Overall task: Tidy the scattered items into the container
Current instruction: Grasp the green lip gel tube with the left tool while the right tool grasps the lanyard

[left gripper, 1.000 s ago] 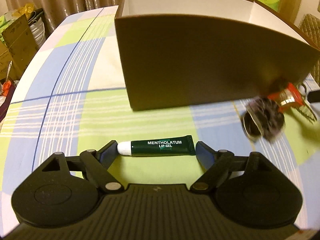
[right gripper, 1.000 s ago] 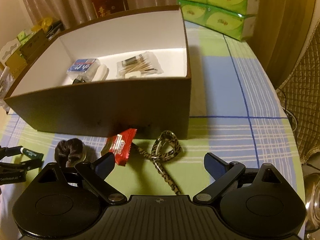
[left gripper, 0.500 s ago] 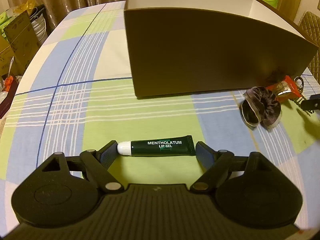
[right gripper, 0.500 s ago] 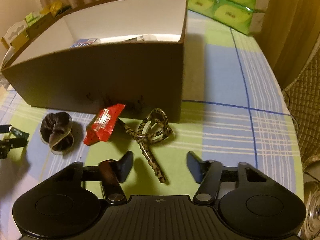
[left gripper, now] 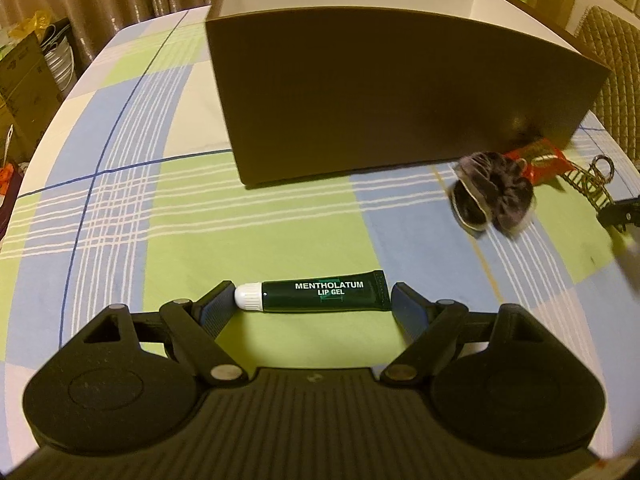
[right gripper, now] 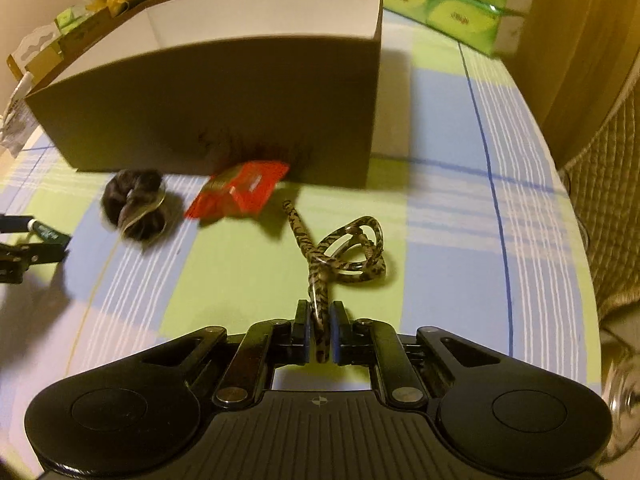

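Observation:
A dark green lip gel tube [left gripper: 320, 291] with a white cap spans lengthwise between my left gripper's [left gripper: 312, 299] fingers, held just above the checked tablecloth in front of the brown box [left gripper: 380, 92]. In the right wrist view my right gripper's [right gripper: 319, 314] jaws are closing, and the pads press on the tail of a leopard-print hair clip [right gripper: 352, 256] lying on the cloth. A red snack packet [right gripper: 240, 194] and a dark scrunchie [right gripper: 134, 204] lie against the box's [right gripper: 220, 100] front wall.
Green tissue packs [right gripper: 452, 4] are stacked at the table's far right corner. A quilted chair back [right gripper: 612, 208] stands past the right edge, and a glass [right gripper: 624, 392] sits near my right gripper. Cardboard boxes and bags [left gripper: 24, 76] crowd the floor at the left.
My right gripper dropped toward the leopard-print hair clip and its jaws went from wide open to closed on the tail. The left gripper kept the tube and barely shifted.

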The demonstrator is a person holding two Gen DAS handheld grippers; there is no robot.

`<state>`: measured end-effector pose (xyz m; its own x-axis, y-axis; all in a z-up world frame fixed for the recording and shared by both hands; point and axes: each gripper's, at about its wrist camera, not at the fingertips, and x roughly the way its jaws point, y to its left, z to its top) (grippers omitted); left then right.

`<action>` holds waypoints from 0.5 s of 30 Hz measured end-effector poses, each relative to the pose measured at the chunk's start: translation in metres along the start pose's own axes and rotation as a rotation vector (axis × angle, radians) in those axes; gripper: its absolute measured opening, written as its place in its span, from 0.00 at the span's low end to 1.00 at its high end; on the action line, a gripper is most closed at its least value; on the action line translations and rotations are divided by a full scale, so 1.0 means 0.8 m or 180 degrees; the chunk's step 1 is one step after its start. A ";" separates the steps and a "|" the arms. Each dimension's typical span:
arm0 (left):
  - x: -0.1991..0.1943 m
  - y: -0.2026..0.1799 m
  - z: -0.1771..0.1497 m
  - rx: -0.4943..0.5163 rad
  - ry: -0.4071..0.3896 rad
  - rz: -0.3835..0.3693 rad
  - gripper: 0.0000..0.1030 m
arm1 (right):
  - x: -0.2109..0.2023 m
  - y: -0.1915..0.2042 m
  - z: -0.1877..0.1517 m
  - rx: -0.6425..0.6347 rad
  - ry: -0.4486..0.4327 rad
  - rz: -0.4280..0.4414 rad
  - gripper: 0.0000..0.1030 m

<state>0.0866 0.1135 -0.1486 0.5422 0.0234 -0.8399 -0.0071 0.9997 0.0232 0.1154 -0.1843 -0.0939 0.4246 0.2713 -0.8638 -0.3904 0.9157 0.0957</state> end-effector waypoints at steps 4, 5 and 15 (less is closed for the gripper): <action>-0.003 -0.009 -0.006 0.0061 0.0003 -0.0043 0.79 | -0.013 0.005 -0.015 0.0090 0.0083 0.0151 0.13; -0.004 -0.010 -0.007 0.0070 0.0001 -0.0048 0.79 | -0.015 0.007 -0.018 0.0096 0.0074 0.0134 0.28; -0.005 -0.014 -0.008 0.0069 0.0006 -0.0054 0.79 | -0.004 0.017 -0.013 0.0124 -0.0146 -0.0141 0.42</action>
<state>0.0787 0.1024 -0.1488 0.5406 0.0064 -0.8412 0.0204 0.9996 0.0207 0.1003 -0.1758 -0.0954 0.4780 0.2427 -0.8442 -0.3387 0.9377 0.0777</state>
